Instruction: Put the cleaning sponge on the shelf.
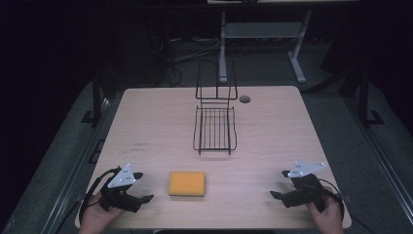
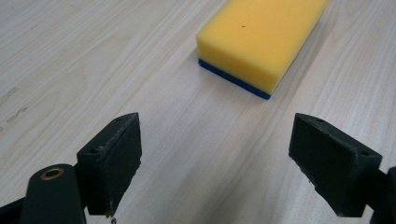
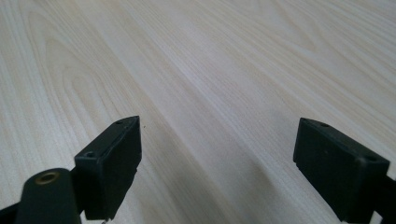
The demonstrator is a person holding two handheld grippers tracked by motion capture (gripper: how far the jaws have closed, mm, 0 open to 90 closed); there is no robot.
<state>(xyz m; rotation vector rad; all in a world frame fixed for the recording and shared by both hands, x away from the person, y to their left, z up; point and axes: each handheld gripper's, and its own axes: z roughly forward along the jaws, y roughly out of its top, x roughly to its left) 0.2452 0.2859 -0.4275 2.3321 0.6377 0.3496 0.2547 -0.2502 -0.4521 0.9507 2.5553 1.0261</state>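
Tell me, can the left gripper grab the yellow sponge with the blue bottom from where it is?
Probably yes. The left gripper has its jaws wide open and pointed toward the yellow sponge with the blue bottom, with bare light wooden table between them and nothing blocking the way.

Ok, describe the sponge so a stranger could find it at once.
Start at the light wooden table and come to its near edge, between the two hand-held claws. There, in front of the black wire rack, lies a rectangular yellow foam sponge, flat on the wood. It is the only brightly coloured thing there, with a thin blue layer underneath.
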